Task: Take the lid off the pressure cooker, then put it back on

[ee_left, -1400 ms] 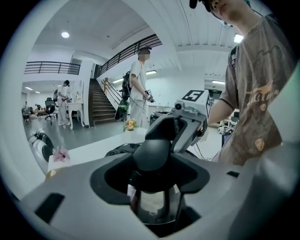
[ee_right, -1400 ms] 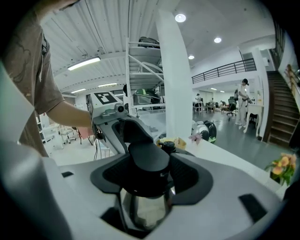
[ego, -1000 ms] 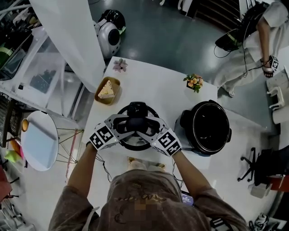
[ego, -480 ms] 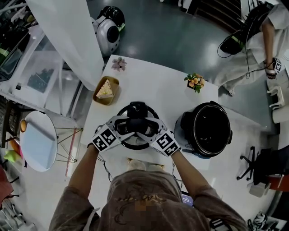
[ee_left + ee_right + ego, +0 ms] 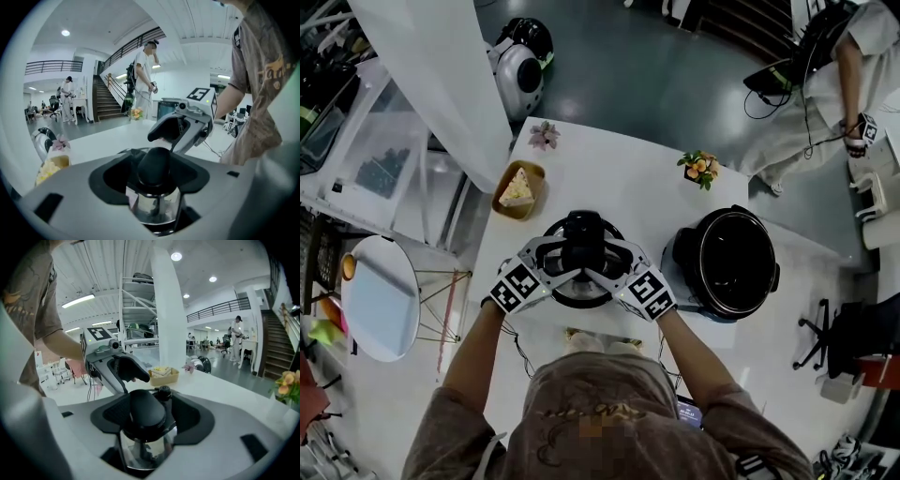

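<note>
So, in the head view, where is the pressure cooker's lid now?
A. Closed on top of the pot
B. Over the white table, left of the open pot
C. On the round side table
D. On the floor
B: the lid is apart from the pot, which stands open at the lid's right with its dark inside showing.

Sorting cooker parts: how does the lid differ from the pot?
The lid is clear glass with a black knob; the pot is black and open-topped. The lid's knob stands between the jaws of the left gripper and right gripper; the pot stands untouched beside it. Both are round.
</note>
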Motion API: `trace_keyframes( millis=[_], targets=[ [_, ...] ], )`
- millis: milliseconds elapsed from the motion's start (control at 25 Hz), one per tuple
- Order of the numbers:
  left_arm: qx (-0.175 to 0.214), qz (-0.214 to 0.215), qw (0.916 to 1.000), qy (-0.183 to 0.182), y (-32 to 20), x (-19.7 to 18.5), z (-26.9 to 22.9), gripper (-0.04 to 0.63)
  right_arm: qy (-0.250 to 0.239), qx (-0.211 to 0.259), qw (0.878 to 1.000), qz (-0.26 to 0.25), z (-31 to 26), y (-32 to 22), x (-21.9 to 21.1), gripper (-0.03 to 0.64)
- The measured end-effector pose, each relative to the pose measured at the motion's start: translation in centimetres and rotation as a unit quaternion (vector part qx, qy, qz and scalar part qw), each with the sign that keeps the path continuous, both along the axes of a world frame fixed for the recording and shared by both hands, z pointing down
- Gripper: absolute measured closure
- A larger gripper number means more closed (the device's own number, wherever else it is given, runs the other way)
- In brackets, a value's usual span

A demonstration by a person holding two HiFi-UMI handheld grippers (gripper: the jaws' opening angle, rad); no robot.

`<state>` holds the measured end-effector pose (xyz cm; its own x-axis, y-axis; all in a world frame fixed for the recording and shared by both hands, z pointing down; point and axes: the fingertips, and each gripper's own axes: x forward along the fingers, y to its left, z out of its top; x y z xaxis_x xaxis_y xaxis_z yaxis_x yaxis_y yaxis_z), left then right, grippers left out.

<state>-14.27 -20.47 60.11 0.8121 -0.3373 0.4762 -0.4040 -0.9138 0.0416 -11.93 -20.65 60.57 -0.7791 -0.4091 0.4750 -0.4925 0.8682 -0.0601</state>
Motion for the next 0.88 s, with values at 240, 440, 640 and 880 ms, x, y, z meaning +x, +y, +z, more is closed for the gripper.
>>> trace_keyframes(
  millis=[240, 440, 640, 880],
  targets=[
    [0.031, -0.047, 0.9962, 0.067, -1.7, -0.4, -6.6, 0.339, -0.048, 0.036, 0.998, 0.03, -6.0, -1.3, 0.5, 0.348],
    [0.054, -0.079, 0.9879, 0.122, -1.0, -0.1, -12.1, 0.342, -0.094, 0.067, 0.992, 0.052, -11.7, -0.7, 2.5, 0.351],
    [0.065, -0.108, 0.9757, 0.179, 0.8, 0.8, -16.1, 0.346, -0.128, 0.085, 0.985, 0.083, -15.7, 0.9, 5.9, 0.357],
    [0.068, -0.139, 0.9641, 0.216, 2.7, 2.3, -17.8, 0.35, -0.147, 0.094, 0.979, 0.1, -17.6, 3.5, 9.7, 0.362]
  ],
)
